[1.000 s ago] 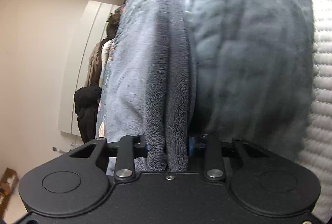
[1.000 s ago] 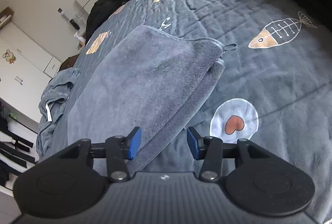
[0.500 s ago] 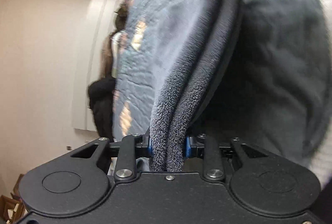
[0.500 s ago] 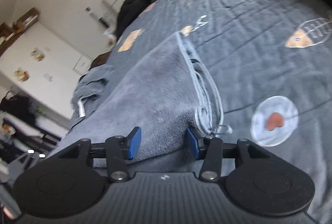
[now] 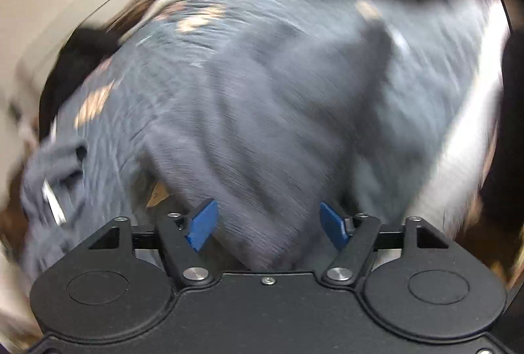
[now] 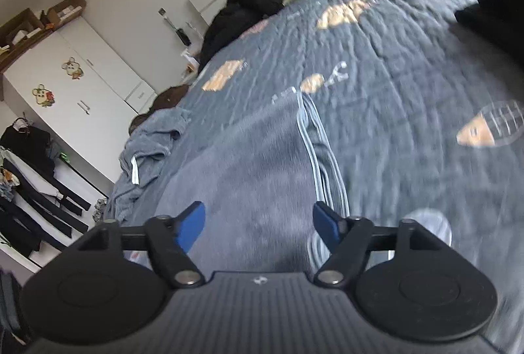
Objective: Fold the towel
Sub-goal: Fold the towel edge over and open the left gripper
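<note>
A grey towel (image 6: 262, 177) lies folded flat on the dark patterned bedspread (image 6: 393, 65), its stacked hemmed edges (image 6: 324, 157) running along its right side. My right gripper (image 6: 258, 223) hovers open just above the towel's near end, with nothing between its blue pads. The left wrist view is heavily motion-blurred. There the same towel (image 5: 262, 124) spreads out in front, and my left gripper (image 5: 268, 224) stands open over its near corner, holding nothing.
A crumpled grey garment (image 6: 150, 144) lies at the bed's left edge. Dark clothing (image 6: 249, 3) is piled at the far end and another dark heap (image 6: 491, 3) at the right. White cupboards (image 6: 75, 92) and hanging clothes (image 6: 29, 177) stand to the left.
My left gripper has opened and let go of the towel fold it was gripping, and it is swinging fast. The towel now lies flat. The right gripper stayed open and shifted slightly.
</note>
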